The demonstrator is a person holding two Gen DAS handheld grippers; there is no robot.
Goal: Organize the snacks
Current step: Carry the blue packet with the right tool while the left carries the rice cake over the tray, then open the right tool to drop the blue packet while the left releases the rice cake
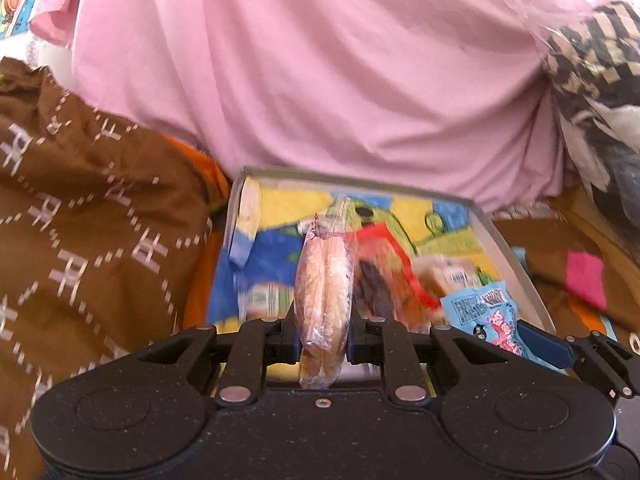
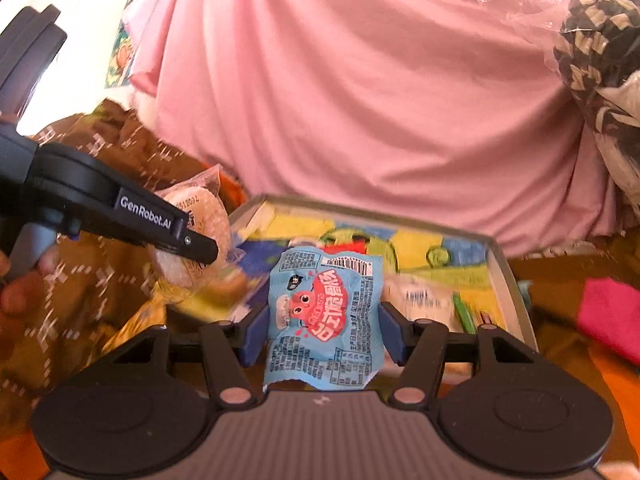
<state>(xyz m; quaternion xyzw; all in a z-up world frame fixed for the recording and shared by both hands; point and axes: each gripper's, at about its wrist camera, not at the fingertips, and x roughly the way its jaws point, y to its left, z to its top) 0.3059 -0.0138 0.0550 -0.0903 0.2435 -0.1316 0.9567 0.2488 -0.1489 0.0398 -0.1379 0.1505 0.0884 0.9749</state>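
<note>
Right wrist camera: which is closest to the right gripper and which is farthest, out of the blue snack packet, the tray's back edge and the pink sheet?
1. Blue snack packet: held between the jaws of the right gripper.
2. Tray's back edge: straight ahead, beyond the packet.
3. Pink sheet: behind the tray, filling the background.

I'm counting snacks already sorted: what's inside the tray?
The tray holds blurred packets on a colourful liner. The blue packet in the right gripper covers its middle, so no count is possible.

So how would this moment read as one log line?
left claw: shut on wrapped pastry | right claw: shut on blue snack packet | both over tray
</note>
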